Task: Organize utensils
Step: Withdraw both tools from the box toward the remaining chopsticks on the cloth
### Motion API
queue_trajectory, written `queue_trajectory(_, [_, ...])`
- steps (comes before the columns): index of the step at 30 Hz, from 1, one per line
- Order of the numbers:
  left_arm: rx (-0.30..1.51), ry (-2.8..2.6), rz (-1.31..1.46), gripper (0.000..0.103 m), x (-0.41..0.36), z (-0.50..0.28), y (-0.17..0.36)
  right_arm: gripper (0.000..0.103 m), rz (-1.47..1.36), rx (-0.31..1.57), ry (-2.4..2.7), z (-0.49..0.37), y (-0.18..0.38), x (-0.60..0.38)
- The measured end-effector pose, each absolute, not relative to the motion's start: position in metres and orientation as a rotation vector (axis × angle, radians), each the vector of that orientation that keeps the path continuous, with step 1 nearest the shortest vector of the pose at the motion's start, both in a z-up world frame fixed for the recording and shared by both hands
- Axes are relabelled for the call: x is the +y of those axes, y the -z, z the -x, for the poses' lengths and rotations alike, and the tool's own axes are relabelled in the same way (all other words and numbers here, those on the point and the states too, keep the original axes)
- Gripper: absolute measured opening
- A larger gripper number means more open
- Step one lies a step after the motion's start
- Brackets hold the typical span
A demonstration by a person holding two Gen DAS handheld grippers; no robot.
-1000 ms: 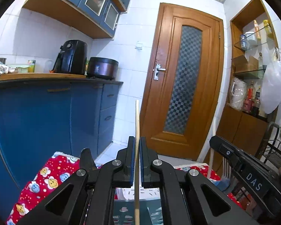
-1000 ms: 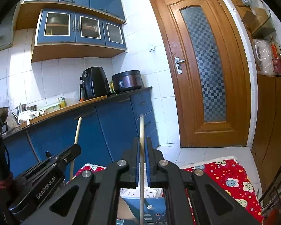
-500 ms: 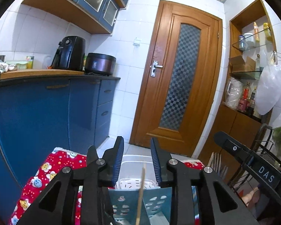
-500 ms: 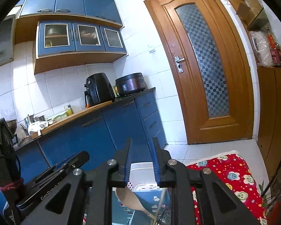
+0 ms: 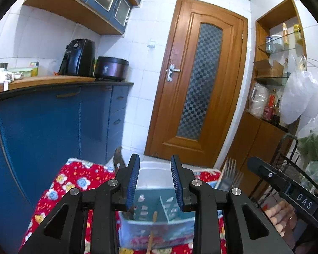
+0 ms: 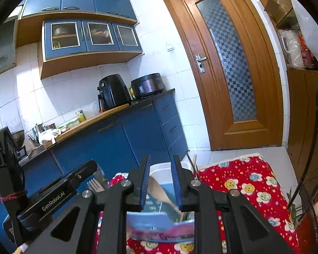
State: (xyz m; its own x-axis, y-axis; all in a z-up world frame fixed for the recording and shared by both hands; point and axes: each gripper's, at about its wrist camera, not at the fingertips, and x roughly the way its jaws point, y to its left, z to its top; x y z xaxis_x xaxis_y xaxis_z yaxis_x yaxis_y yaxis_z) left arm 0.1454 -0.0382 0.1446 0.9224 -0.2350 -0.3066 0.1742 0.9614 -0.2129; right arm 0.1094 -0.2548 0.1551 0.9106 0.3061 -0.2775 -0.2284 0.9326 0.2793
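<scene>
A light blue utensil caddy stands on a red flowered cloth, with a white basket behind it. My left gripper is open and empty above the caddy; a wooden chopstick stands in the caddy below it. Metal forks stick up at the caddy's right. My right gripper is open and empty above the same caddy, where a wooden spoon leans inside. Each gripper shows at the edge of the other's view.
Blue base cabinets with an air fryer and a rice cooker run along the left. A wooden door is ahead. A wire rack stands at the right, next to wooden shelves.
Both grippers opened and let go of their wooden sticks, which dropped into the caddy. Both grippers then rose and tilted up a little.
</scene>
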Motion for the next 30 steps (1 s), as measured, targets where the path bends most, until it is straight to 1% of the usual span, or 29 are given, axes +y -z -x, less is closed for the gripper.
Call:
queue_trajectory(6, [0.397, 0.216, 0.204, 0.031, -0.029, -0.133, -0.135, 0.024, -0.252, 0.368, -0.278, -0.095, -0.147, -0.254])
queue_trajectory(14, [0.462, 0.212, 0.163, 0.031, -0.03, -0.116, -0.113, 0.024, -0.269, 0.426, -0.269, -0.076, -0.126, -0.258])
queue_trajectory(19, [0.514, 0.212, 0.146, 0.031, -0.031, -0.113, -0.095, 0.025, -0.274, 0.47, -0.255, -0.068, -0.11, -0.261])
queue_trajectory(23, [0.55, 0.209, 0.128, 0.031, -0.034, -0.113, -0.083, 0.028, -0.287, 0.504, -0.248, -0.064, -0.096, -0.265])
queue_trajectory(30, [0.61, 0.204, 0.064, 0.031, -0.046, -0.117, -0.062, 0.028, -0.331, 0.548, -0.235, -0.06, -0.079, -0.275])
